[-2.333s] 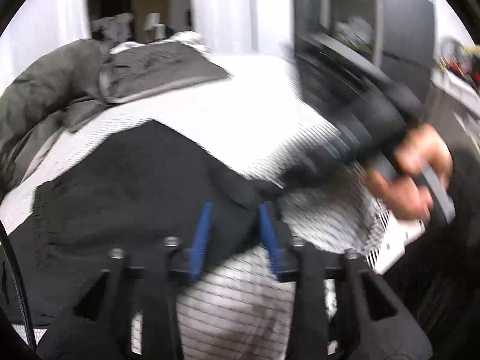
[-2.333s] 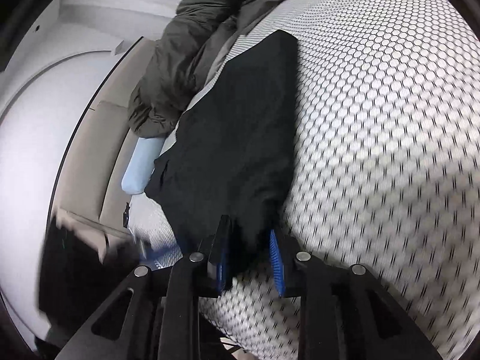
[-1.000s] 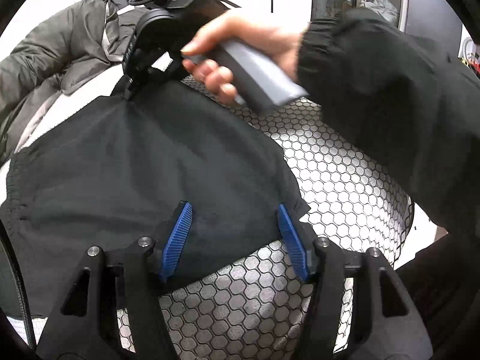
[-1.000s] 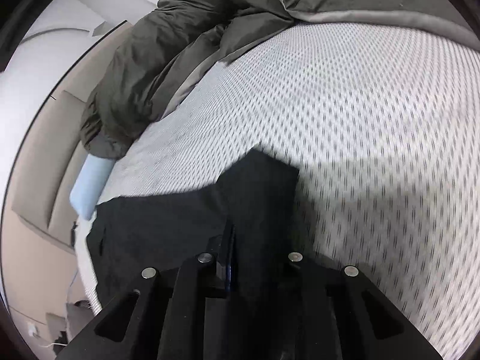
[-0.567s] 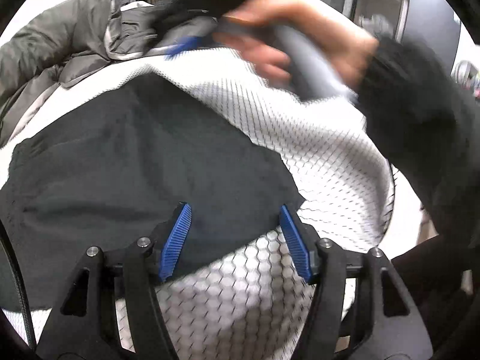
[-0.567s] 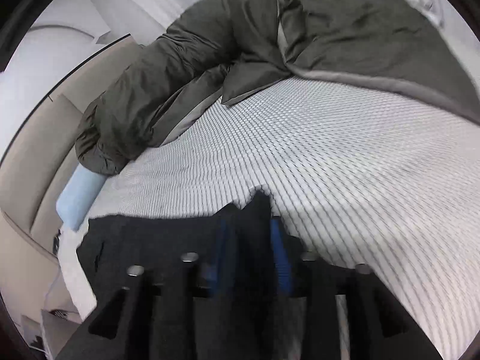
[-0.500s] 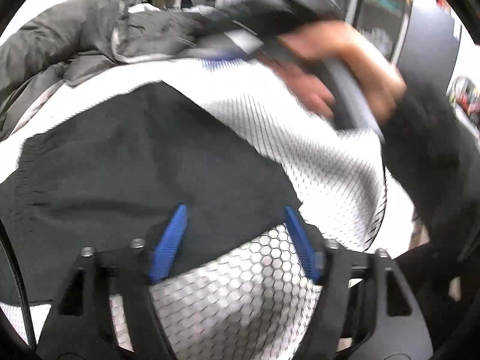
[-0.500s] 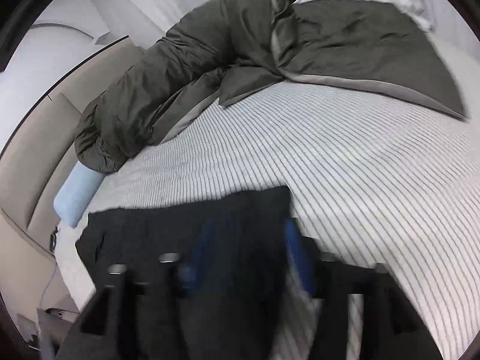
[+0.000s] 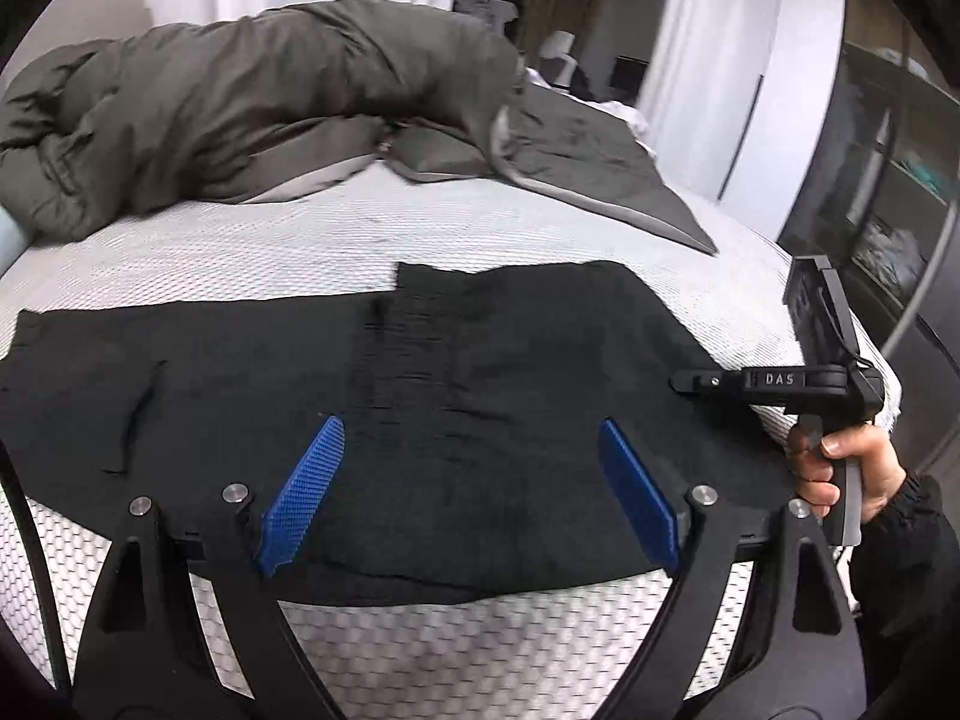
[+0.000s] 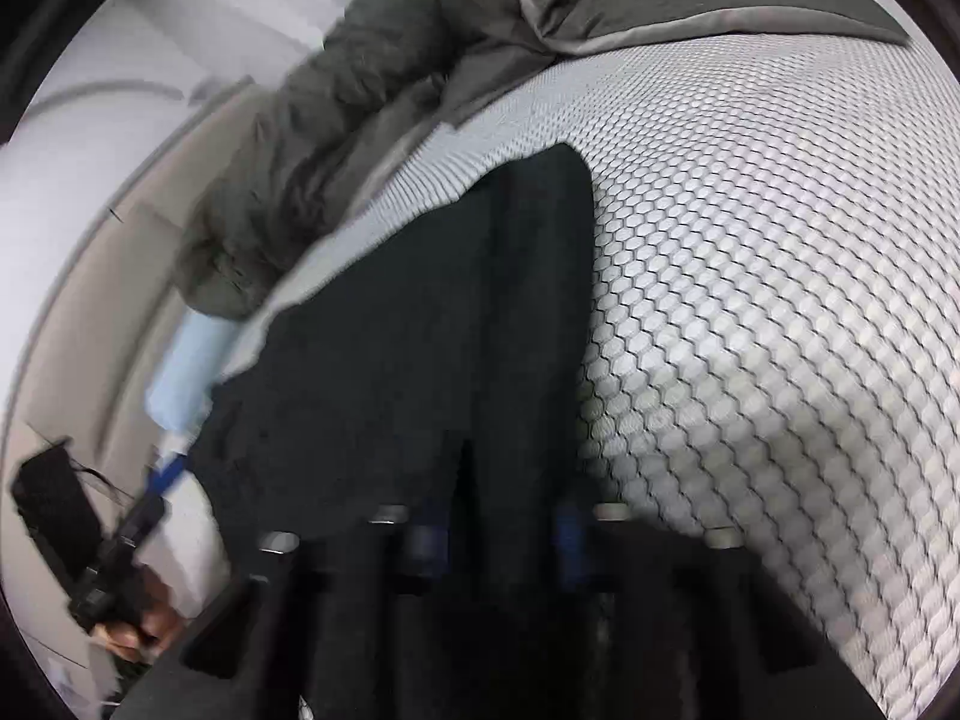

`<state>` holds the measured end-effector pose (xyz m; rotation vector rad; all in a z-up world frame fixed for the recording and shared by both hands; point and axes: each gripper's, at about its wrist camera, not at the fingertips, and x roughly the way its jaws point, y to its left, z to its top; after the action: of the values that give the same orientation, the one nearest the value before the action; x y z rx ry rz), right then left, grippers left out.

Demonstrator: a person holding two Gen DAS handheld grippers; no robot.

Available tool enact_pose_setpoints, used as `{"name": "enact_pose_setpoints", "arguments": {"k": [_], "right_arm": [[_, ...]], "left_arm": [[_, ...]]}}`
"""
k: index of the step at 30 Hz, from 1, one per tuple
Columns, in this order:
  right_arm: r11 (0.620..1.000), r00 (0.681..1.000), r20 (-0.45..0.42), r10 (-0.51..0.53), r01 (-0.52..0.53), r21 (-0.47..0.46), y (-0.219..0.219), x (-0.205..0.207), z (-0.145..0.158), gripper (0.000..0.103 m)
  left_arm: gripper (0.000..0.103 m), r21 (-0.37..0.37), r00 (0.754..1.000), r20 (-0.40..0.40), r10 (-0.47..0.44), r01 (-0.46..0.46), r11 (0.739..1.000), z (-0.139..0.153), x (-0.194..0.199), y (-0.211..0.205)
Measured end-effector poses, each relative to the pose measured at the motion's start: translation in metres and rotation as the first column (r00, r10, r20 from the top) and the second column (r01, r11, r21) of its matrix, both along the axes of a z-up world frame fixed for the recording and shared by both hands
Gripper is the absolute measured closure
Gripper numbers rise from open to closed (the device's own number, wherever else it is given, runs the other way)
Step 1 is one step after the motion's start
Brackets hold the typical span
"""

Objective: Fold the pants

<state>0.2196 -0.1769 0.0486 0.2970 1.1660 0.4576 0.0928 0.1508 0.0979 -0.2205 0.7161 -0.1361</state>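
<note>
Black pants [image 9: 480, 372] lie flat across the white bed, with one part doubled over on the right. In the left wrist view my left gripper [image 9: 474, 498] hovers over their near edge, jaws wide and still opening, gripping nothing. My right gripper [image 9: 678, 384], held by a hand [image 9: 852, 468], reaches in over the pants' right end. In the blurred right wrist view the pants [image 10: 408, 360] run away from my right gripper [image 10: 498, 540]. Its jaws are closing, the blue pads still apart with a strip of black cloth between them.
A rumpled grey-green duvet [image 9: 240, 102] fills the far side of the bed. The hexagon-patterned mattress [image 9: 480, 648] shows bare in front of the pants. A pale blue pillow [image 10: 180, 372] lies by the beige headboard [image 10: 90, 300]. A dark cabinet [image 9: 888, 210] stands to the right.
The right gripper carried a pant end across, let it go, and moved back to the pants' right end. The left gripper widened and drew back, so the whole pants show.
</note>
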Motion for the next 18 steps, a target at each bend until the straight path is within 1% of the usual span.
{"name": "enact_pose_setpoints", "arguments": {"k": [1, 3, 4, 6, 7, 8, 9, 11, 12, 13, 15, 18], "right_arm": [[1.000, 1.000, 0.017, 0.013, -0.013, -0.015, 0.005, 0.003, 0.003, 0.093], [1.000, 0.999, 0.047, -0.006, 0.006, -0.016, 0.001, 0.008, 0.011, 0.094], [0.999, 0.996, 0.077, -0.044, 0.045, -0.019, -0.008, 0.012, 0.017, 0.094], [0.995, 0.993, 0.087, -0.084, 0.088, -0.048, -0.017, 0.019, 0.017, 0.093], [0.989, 0.991, 0.083, -0.108, 0.115, -0.096, -0.022, 0.022, 0.015, 0.087], [0.984, 0.989, 0.080, -0.123, 0.132, -0.117, -0.023, 0.023, 0.014, 0.084], [0.980, 0.985, 0.079, -0.151, 0.159, -0.120, -0.026, 0.021, 0.017, 0.076], [0.973, 0.978, 0.120, -0.172, 0.188, -0.131, -0.024, 0.014, 0.029, 0.070], [0.972, 0.971, 0.172, -0.163, 0.189, -0.143, -0.020, 0.006, 0.042, 0.064], [0.970, 0.964, 0.222, -0.146, 0.184, -0.161, -0.014, -0.002, 0.054, 0.062], [0.971, 0.958, 0.268, -0.102, 0.155, -0.182, -0.004, -0.017, 0.067, 0.061], [0.980, 0.974, 0.228, 0.001, 0.045, -0.196, 0.027, -0.042, 0.063, 0.061]], "left_arm": [[0.018, 0.003, 1.000, -0.001, 0.009, -0.009, 1.000, -0.001, -0.003, 0.003], [0.018, 0.012, 1.000, -0.016, 0.025, -0.025, 1.000, -0.005, 0.001, 0.013], [0.018, 0.016, 0.999, -0.022, 0.031, -0.031, 0.999, -0.008, -0.002, 0.014], [0.018, 0.030, 0.999, -0.039, 0.030, -0.029, 0.999, -0.014, 0.005, 0.019], [0.018, 0.042, 0.999, -0.045, 0.027, -0.026, 0.999, -0.017, 0.007, 0.019], [0.018, 0.051, 0.998, -0.050, 0.025, -0.022, 0.998, -0.018, 0.009, 0.017], [0.018, 0.065, 0.998, -0.062, 0.022, -0.018, 0.998, -0.021, 0.011, 0.015], [0.018, 0.061, 0.998, -0.069, 0.013, -0.009, 0.998, -0.023, 0.020, 0.010], [0.018, 0.056, 0.997, -0.071, 0.003, 0.001, 0.998, -0.024, 0.023, 0.008], [0.018, 0.058, 0.997, -0.076, -0.010, 0.014, 0.998, -0.025, 0.028, 0.004], [0.018, 0.093, 0.993, -0.109, -0.036, 0.046, 0.995, -0.030, 0.033, -0.008], [0.018, 0.180, 0.981, -0.192, -0.021, 0.056, 0.982, -0.048, 0.039, -0.019]]}}
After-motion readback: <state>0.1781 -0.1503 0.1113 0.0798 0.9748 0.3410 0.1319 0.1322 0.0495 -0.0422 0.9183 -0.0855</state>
